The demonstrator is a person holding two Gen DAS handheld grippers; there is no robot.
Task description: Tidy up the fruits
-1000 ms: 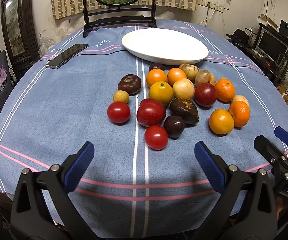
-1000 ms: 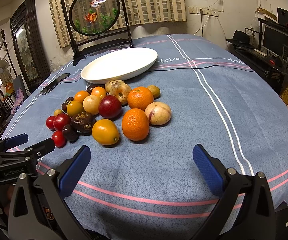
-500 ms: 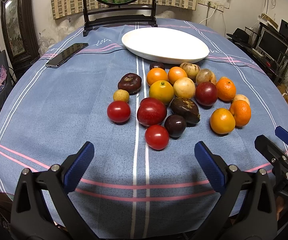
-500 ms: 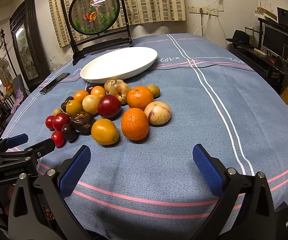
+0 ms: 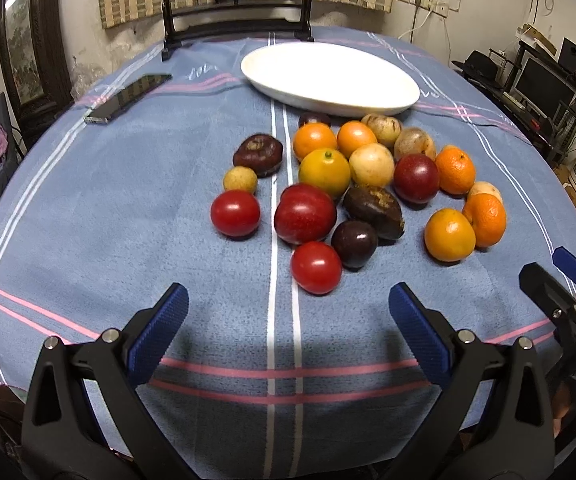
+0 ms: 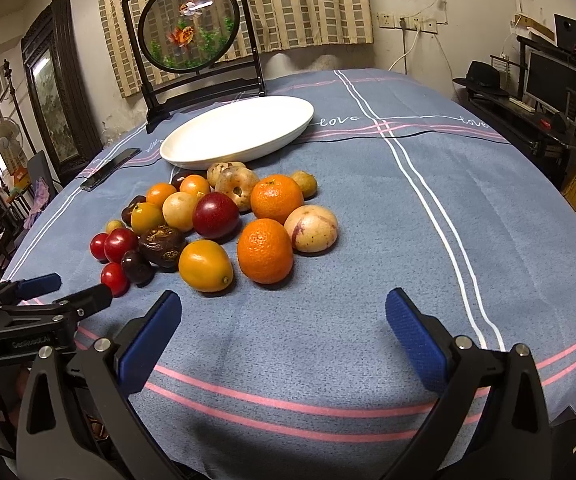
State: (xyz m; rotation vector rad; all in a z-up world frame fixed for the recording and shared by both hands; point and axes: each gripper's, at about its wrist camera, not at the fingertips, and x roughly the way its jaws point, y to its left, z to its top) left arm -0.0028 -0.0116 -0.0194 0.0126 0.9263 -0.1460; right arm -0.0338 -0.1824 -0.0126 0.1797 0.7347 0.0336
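Note:
Several fruits lie loose in a cluster on the blue tablecloth [image 5: 128, 216]: red tomatoes [image 5: 315, 267], a big red one [image 5: 304, 213], dark purple fruits [image 5: 353, 243], oranges [image 6: 264, 250] and pale yellow ones [image 6: 310, 228]. An empty white oval plate [image 5: 327, 76] [image 6: 240, 131] sits just behind the cluster. My left gripper [image 5: 288, 320] is open near the table's front edge, a little short of the nearest tomato. My right gripper [image 6: 282, 324] is open too, in front of the oranges, holding nothing.
A black phone [image 5: 128, 98] lies at the back left of the table. A round framed ornament on a dark stand [image 6: 192, 32] rises behind the plate. Shelves with a monitor [image 6: 551, 80] stand off to the right. The cloth's right half is bare.
Both grippers have eased slightly forward toward the fruit; the cluster looks a little nearer. Nothing was taken hold of.

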